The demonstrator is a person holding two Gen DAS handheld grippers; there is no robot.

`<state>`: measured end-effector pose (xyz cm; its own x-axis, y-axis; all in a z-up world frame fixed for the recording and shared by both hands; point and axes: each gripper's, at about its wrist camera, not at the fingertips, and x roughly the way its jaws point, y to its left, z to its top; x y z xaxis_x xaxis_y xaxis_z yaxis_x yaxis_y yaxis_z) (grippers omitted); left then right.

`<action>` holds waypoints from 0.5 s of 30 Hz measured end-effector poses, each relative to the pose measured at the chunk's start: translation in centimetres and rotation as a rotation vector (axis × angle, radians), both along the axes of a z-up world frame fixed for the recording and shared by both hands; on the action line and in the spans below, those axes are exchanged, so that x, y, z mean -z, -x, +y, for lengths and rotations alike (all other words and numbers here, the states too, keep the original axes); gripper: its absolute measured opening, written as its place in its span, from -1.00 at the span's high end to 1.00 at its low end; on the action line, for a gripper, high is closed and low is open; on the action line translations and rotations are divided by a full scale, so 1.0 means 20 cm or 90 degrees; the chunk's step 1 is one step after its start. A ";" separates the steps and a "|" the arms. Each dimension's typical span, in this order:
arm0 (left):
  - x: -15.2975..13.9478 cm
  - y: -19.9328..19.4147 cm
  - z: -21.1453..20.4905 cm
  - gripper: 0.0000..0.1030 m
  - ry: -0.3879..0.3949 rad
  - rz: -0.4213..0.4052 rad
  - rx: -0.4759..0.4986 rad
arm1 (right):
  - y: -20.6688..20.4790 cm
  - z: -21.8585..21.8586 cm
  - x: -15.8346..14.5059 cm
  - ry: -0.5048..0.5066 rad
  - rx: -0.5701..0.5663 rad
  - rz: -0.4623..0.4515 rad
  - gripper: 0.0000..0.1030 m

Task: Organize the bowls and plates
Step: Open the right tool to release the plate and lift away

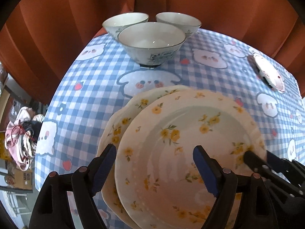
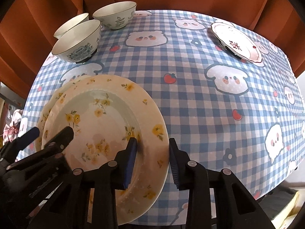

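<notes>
My table [image 2: 190, 87], checked cloth: 3 bowls [image 2: 80, 42] far left, red-flower plate [image 2: 236, 42] far right, yellow-flower plates [image 2: 106, 126] near left.

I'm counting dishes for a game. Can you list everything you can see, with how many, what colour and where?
yellow-flower plates: 2, cream, stacked off-centre at the near left of the table
bowls: 3, white with blue-green print, clustered at the far left
scalloped plate: 1, white with dark red pattern, far right
tablecloth: 1, blue-white check with cartoon animals and strawberries
curtain: orange-brown, behind the table
cloth bundle: 1, pink and dark, beyond the table's left edge
left gripper: black, blue pads, open across the top plate's left rim
right gripper: black, blue pads, straddling its right rim
</notes>
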<state>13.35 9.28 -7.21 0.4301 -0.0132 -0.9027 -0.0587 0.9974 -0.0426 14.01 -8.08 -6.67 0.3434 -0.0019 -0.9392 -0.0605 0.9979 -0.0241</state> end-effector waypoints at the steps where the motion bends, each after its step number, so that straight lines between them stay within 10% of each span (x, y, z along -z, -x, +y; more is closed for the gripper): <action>1: -0.01 0.01 0.00 -0.64 0.000 -0.004 0.003 | 0.00 0.00 0.00 0.000 -0.001 0.001 0.30; 15: -0.03 0.07 0.08 -0.64 0.013 -0.014 -0.018 | 0.00 0.13 0.03 0.034 -0.030 0.016 0.28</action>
<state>11.93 10.92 -6.66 0.4507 -0.0198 -0.8924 -0.0852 0.9942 -0.0651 14.08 -5.49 -7.37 0.3210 -0.0368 -0.9464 -0.1086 0.9912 -0.0753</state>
